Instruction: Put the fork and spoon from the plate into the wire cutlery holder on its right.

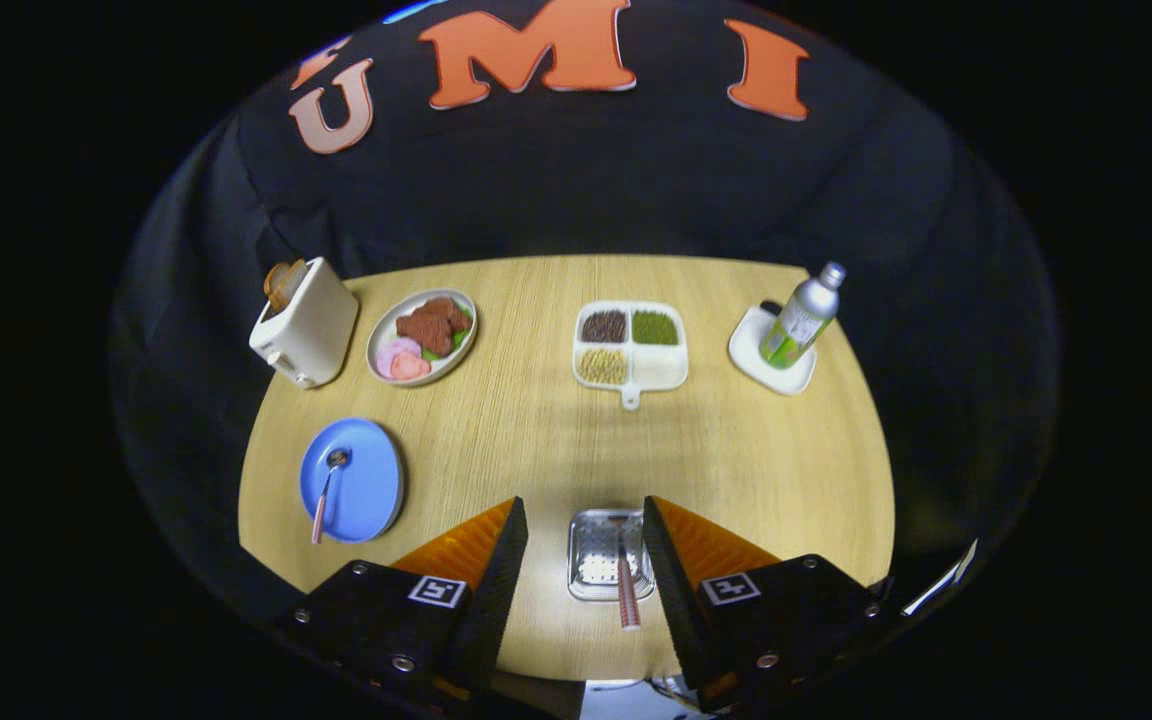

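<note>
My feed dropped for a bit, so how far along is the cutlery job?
About halfway, it seems. One pink-handled utensil, apparently the fork, lies in the metal cutlery holder between the gripper jaws. The jaws are open and hold nothing. The spoon is on the blue plate, off to the left, and has yet to be picked up and moved.

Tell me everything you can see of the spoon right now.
The spoon lies flat on the blue plate, well off to the left of the open gripper. Its shiny, metal-looking bowl points away toward the toaster; its slim pinkish handle runs back and pokes just past the plate's near rim. Nothing but the plate touches it.
</note>
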A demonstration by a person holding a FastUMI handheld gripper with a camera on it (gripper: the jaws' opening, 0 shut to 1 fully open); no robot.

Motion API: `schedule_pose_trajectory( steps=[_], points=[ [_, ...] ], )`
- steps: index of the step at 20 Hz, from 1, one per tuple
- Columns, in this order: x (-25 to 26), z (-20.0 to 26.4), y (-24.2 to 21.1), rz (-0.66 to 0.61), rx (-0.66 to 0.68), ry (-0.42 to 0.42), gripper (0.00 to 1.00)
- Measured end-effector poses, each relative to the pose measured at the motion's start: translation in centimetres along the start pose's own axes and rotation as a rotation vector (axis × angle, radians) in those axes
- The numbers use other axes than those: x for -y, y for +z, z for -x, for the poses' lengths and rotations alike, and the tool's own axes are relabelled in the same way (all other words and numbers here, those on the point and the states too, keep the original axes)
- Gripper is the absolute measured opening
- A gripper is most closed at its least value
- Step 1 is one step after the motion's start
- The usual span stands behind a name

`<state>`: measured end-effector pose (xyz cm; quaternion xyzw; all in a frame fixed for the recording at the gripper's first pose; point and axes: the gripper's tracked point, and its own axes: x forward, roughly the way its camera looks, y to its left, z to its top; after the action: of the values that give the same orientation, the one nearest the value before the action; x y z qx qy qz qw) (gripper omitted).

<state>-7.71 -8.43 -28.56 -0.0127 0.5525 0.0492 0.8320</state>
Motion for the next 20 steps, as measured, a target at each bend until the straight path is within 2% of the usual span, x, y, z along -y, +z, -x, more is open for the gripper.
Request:
schedule_pose_trajectory(
  steps=[3,6,8,11,13,15,20],
  points=[
    [-1.2,2.1,3.7,-0.043,0.208,-0.016,0.72],
    [-1.6,3.9,7.0,-0.060,0.420,-0.065,0.80],
    [-3.0,5.4,9.2,-0.087,0.549,-0.061,0.83],
    [-5.1,8.0,11.4,-0.052,0.706,-0.075,0.84],
    [-6.6,9.8,12.6,0.006,0.763,-0.084,0.85],
    [-9.7,10.5,13.0,0.038,0.795,-0.059,0.86],
    [-16.0,10.2,12.4,0.013,0.794,0.039,0.88]
  ],
)
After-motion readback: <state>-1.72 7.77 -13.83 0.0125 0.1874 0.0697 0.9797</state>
